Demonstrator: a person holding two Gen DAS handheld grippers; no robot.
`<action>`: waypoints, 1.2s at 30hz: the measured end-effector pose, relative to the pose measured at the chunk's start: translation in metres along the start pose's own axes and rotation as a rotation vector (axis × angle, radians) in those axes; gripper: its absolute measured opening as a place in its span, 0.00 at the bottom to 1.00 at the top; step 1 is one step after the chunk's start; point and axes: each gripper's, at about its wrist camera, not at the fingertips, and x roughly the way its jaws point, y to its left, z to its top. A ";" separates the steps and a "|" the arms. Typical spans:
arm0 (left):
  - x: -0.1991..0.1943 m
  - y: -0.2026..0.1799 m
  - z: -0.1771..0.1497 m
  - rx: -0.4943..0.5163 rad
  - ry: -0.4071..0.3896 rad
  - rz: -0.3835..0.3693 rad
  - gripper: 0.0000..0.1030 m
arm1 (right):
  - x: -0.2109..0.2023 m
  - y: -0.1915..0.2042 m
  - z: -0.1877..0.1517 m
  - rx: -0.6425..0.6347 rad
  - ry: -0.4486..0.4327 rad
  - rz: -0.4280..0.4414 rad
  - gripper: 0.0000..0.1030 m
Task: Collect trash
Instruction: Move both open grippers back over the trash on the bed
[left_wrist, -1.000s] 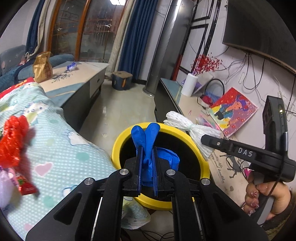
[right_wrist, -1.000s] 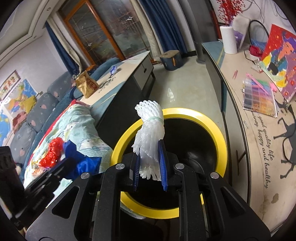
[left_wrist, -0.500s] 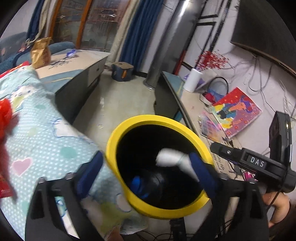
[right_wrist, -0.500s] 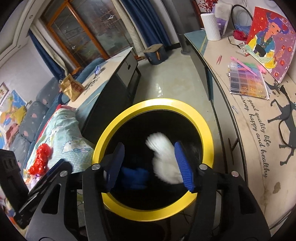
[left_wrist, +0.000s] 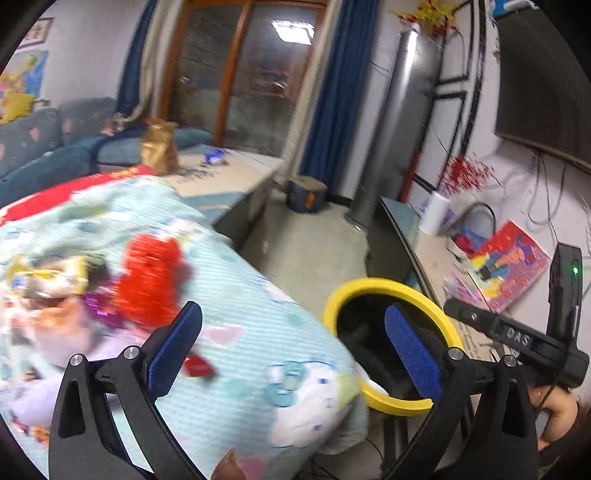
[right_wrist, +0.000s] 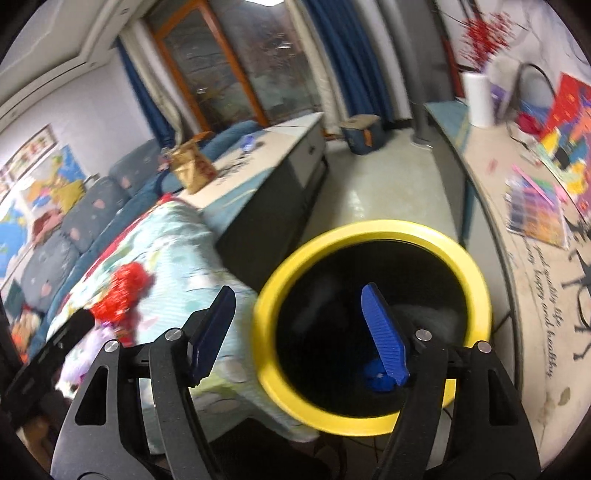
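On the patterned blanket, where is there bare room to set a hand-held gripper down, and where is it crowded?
Bare: the blanket between the red crinkly trash and the yellow-rimmed bin. Crowded: left of the red piece, where gold and purple wrappers pile up, too blurred to separate.

Both grippers dropped their trash into the bin (right_wrist: 373, 306); the left gripper (left_wrist: 291, 349) now faces the blanket (left_wrist: 236, 295).

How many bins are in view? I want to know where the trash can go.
1: a yellow-rimmed bin stands on the floor beside the blanket-covered table. Others could sit out of view.
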 end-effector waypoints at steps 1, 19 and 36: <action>-0.008 0.006 0.002 -0.004 -0.019 0.020 0.94 | -0.001 0.006 -0.001 -0.014 -0.001 0.006 0.61; -0.087 0.068 0.005 -0.054 -0.147 0.148 0.94 | -0.012 0.095 -0.020 -0.229 0.011 0.118 0.69; -0.125 0.128 0.006 -0.103 -0.176 0.236 0.94 | -0.016 0.164 -0.029 -0.383 0.019 0.189 0.71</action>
